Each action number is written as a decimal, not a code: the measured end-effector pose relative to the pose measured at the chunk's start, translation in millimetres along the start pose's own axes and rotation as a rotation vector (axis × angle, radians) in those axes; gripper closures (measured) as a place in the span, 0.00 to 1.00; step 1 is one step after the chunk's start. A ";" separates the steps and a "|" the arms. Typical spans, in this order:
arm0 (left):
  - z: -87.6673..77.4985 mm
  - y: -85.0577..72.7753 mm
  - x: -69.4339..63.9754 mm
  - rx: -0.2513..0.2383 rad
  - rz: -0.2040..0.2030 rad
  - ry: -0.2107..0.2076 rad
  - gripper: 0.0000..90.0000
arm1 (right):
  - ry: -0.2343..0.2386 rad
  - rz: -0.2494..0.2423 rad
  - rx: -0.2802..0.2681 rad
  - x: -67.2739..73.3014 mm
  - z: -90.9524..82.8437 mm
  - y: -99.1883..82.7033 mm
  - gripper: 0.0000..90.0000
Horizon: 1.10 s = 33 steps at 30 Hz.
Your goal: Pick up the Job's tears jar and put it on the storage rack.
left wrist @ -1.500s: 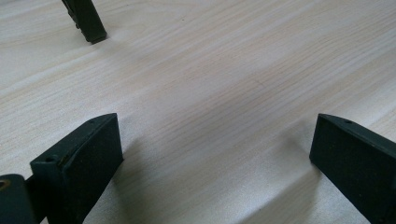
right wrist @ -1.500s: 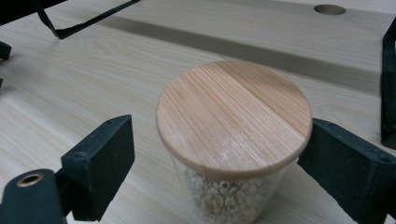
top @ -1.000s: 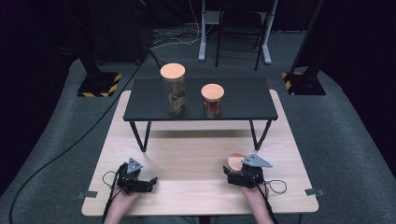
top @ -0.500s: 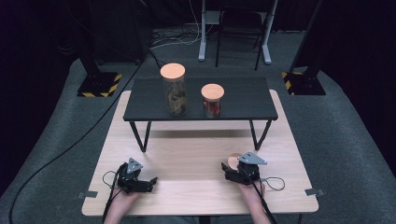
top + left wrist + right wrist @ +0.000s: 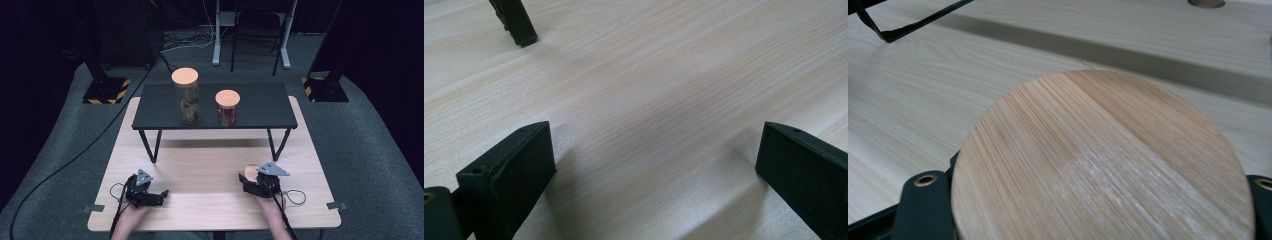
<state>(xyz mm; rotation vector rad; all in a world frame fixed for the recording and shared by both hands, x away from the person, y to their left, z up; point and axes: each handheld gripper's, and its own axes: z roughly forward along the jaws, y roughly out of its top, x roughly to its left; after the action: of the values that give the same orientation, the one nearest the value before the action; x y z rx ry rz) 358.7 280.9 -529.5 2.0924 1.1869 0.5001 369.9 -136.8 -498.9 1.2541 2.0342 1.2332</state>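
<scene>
Altogether two lidded jars point(image 5: 185, 97), one loose lid point(image 5: 1103, 160) clamped by right gripper point(image 5: 254, 181) fingers just closing; left gripper point(image 5: 150, 196) fingers spread, empty.

Wooden lid point(image 5: 1103, 160) cut off below, perhaps hiding the right gripper's fingers point(image 5: 923, 205).

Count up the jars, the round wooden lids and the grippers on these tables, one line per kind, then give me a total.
Glass jars: 2, a tall jar and a short jar, both on the black shelf table.
Round wooden lids: 3, one on each jar, and a loose lid between the right gripper's jaws.
Grippers: 2, including the left gripper.
Total: 7
</scene>
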 end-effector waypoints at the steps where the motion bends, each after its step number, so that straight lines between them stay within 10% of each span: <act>1: 0.0 0.0 0.0 0.000 0.000 0.000 0.02 | 0.001 -0.002 -0.003 -0.3 -1.8 1.7 0.27; 33: 0.0 0.0 0.0 0.000 0.000 0.000 0.02 | 0.031 -0.062 -0.044 -1.6 -47.4 74.3 0.27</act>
<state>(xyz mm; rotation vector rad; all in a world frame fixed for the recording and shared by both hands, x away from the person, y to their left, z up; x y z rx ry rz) 358.7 280.9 -529.5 2.0923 1.1868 0.5001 370.7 -145.8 -411.3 1.1497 2.0410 1.2682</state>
